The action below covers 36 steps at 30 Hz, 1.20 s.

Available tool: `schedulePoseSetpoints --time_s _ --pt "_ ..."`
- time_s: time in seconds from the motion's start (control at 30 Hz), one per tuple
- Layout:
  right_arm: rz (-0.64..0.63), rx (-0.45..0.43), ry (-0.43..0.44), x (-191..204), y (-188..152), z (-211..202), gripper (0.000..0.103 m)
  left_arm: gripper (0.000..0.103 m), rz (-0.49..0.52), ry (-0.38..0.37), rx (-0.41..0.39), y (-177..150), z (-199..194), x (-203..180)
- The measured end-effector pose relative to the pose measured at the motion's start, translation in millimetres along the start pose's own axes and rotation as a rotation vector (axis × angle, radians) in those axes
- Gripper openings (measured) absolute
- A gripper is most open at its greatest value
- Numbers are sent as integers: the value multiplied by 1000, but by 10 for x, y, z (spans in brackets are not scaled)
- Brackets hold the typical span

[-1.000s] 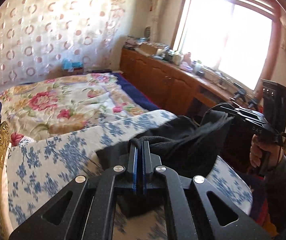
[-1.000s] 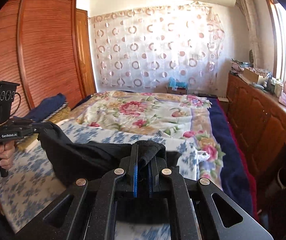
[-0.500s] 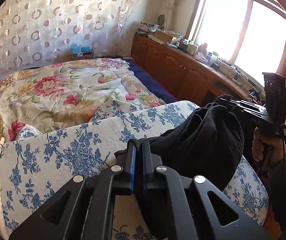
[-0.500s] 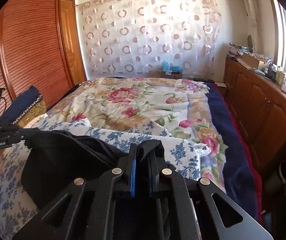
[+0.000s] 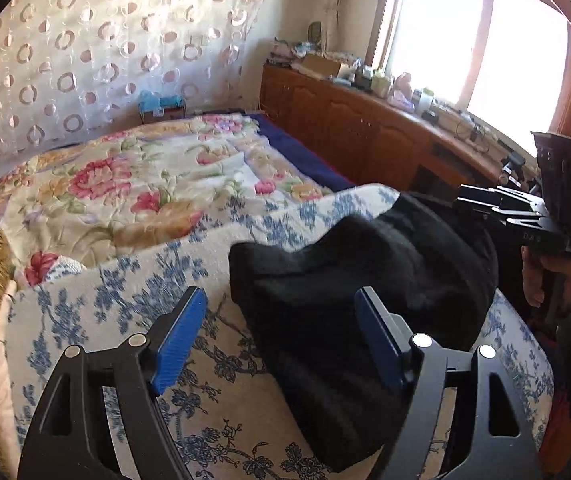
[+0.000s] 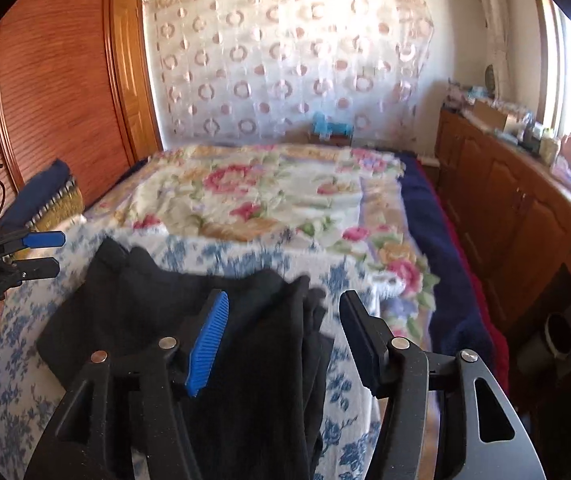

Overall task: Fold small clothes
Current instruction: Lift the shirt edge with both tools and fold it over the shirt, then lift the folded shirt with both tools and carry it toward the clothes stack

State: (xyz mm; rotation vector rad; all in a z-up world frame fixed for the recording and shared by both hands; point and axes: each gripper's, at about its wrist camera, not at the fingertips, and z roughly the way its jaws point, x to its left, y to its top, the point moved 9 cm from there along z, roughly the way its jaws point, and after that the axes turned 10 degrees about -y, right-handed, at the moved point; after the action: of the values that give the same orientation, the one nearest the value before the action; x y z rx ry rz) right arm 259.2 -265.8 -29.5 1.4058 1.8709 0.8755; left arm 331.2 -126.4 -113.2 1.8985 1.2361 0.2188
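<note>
On the blue-flowered white quilt (image 5: 133, 300) at the bed's near end lies my soft black knitted garment (image 5: 365, 280), bunched. My left gripper (image 5: 281, 332) is opening, the cloth's edge between its pads, unpinched. My right gripper (image 6: 281, 332) is opening too, garment folds loose between its fingers.

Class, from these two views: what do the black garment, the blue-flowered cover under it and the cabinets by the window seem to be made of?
Black garment: probably a soft knit or fleece; matt, fuzzy surface, limp folds.
Blue-flowered cover: seemingly a printed woven or quilted cloth; matt, with a thick, padded-looking edge.
Cabinets: likely varnished wood; reddish brown, slightly glossy panelled doors.
</note>
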Motion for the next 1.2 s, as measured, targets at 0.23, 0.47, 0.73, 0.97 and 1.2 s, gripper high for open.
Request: schedulePoseSetpoints --time_s 0.23,0.47,0.73,0.97,1.2 --pt "-34 76 -45 96 -115 196 61 78 -56 -2 90 -222 309 117" --pt "44 131 -35 34 -94 216 74 78 -81 -27 109 -290 394 122" --pt "100 172 29 6 -152 265 74 78 -66 -21 78 -328 374 91" --pt "72 172 65 91 -152 312 54 55 -81 -94 80 -324 377 42" --pt "-1 159 94 237 -160 244 22 15 -129 -196 79 -290 340 -71"
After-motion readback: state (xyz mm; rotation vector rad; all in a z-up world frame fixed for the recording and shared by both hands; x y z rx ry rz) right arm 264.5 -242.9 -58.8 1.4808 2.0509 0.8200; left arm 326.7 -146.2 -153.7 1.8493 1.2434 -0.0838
